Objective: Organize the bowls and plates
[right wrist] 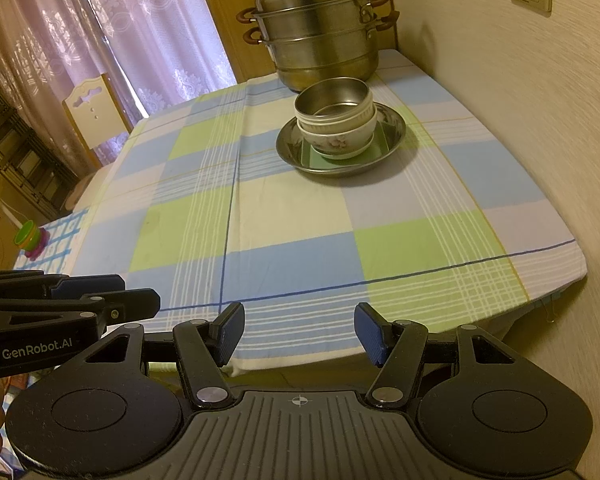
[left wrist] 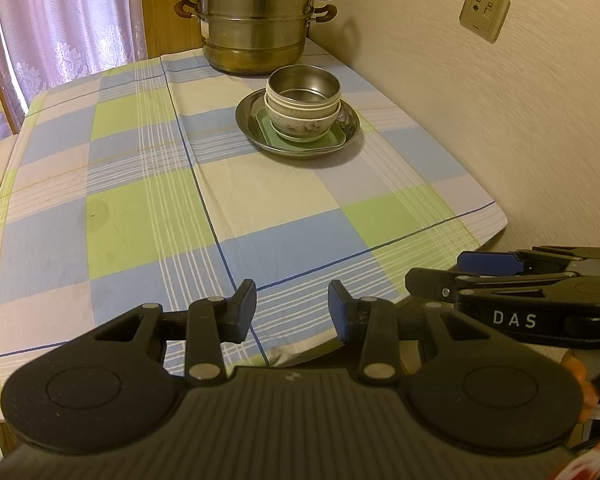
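The left claw [left wrist: 292,306] is showing a black ribbed body, round side discs, silver screws and blue pads [left wrist: 337,310]. The right claw [right wrist: 299,332] is wearing white letters "DAS".

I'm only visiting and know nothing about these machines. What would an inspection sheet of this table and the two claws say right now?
Surface: checked tablecloth in blue, green and cream covers the table.
Job's things: steel bowl nested on stacked ceramic bowls, on a green square plate, inside a round steel dish.
Clutter: tiered steel steamer pot at the far corner.
Claws: left claw and right claw both open, empty, over the near table edge, far from the stack.
Cables: nothing seen.
Surroundings: wall sockets, lilac curtains, chair back, toy stack beside the table.
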A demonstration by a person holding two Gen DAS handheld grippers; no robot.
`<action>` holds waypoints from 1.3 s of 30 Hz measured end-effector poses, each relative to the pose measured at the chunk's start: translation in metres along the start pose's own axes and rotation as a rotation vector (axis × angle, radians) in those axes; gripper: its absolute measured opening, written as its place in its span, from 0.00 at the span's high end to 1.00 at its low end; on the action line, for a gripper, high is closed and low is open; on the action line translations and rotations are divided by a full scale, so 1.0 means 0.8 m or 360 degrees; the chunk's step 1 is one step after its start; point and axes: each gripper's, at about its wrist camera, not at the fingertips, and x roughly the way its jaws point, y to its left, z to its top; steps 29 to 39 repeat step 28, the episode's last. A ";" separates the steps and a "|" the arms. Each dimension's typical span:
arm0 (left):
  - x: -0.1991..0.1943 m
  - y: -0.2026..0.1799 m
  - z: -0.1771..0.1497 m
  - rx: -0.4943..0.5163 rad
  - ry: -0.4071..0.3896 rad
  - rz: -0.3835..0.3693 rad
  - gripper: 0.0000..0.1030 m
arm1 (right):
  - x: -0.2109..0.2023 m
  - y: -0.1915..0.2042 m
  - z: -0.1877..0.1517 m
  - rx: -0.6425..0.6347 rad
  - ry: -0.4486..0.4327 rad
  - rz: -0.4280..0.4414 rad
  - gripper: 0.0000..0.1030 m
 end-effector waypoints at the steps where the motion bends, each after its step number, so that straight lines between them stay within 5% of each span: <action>1: 0.001 0.000 0.001 0.0000 0.0001 0.0000 0.65 | 0.000 0.000 0.000 0.0000 0.0000 0.0000 0.41; 39: 0.003 -0.003 0.004 0.0003 -0.0004 0.0003 0.65 | 0.000 -0.003 0.001 -0.0002 0.0007 -0.0003 0.41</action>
